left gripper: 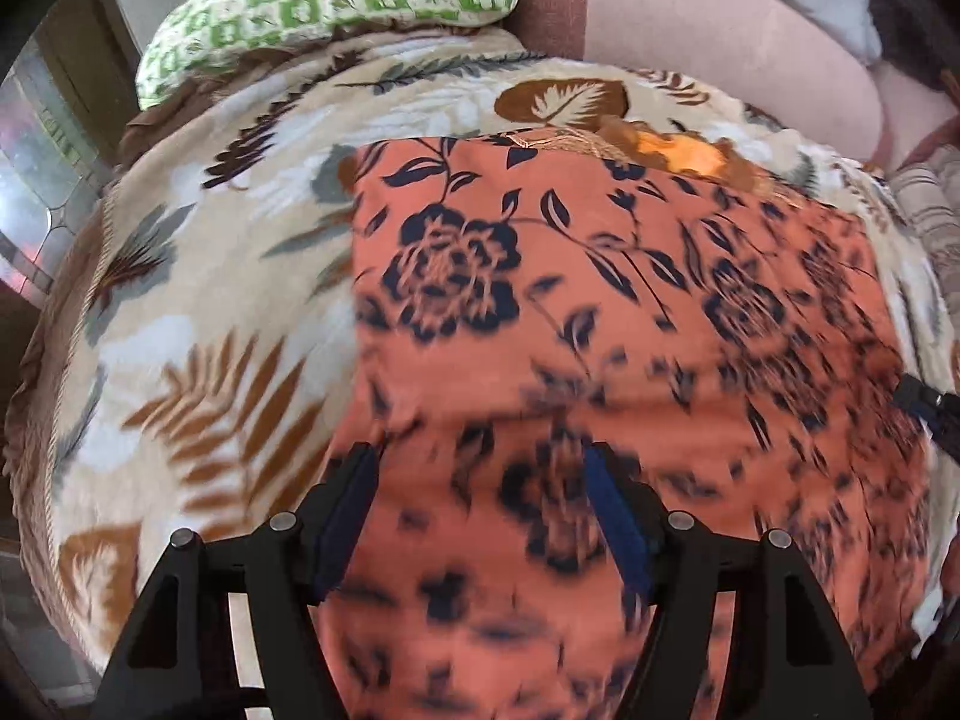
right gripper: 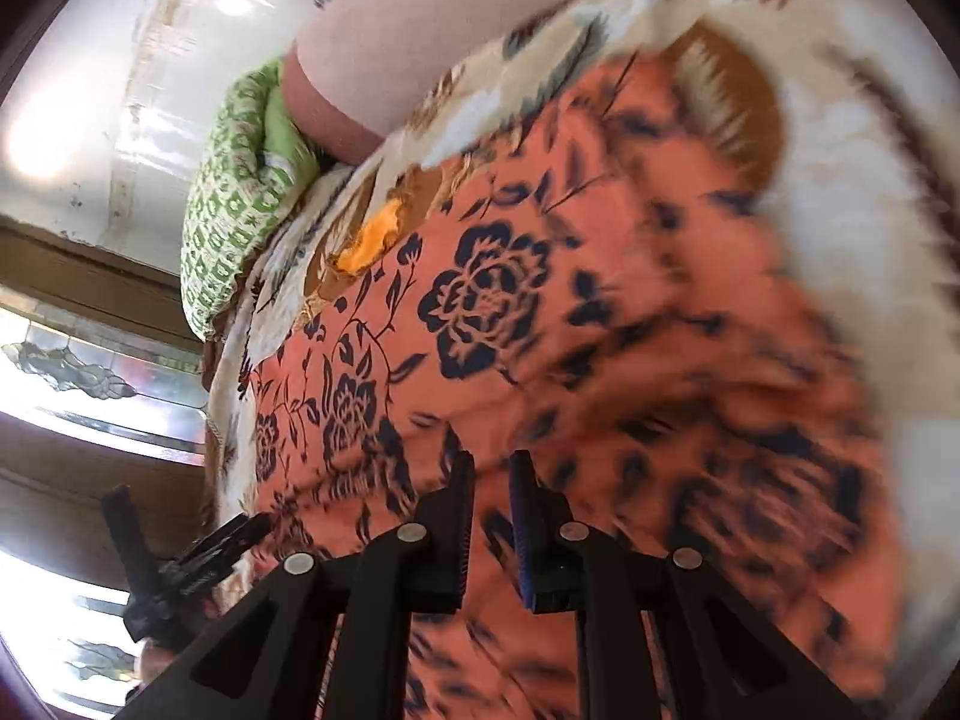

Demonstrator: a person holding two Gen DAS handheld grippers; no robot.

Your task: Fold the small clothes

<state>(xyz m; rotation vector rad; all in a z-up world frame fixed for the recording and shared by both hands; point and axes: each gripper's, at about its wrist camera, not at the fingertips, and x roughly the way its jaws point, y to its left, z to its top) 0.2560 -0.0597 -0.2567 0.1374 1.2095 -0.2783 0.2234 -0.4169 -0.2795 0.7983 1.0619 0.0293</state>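
Sunlit leaded window [right gripper: 90, 372] beside pink sofa back [left gripper: 720, 18].

**Both grippers clear of the cloth**

Our left black two-finger gripper with blue pads [left gripper: 483, 495] hangs above the orange cloth with dark blue flowers [left gripper: 600, 276], jaws spread wide, nothing between them. Our right black two-finger gripper with blue pads [right gripper: 489, 507] also points down over that cloth, its jaws parted by a narrow gap, with no fabric pinched between the pads.
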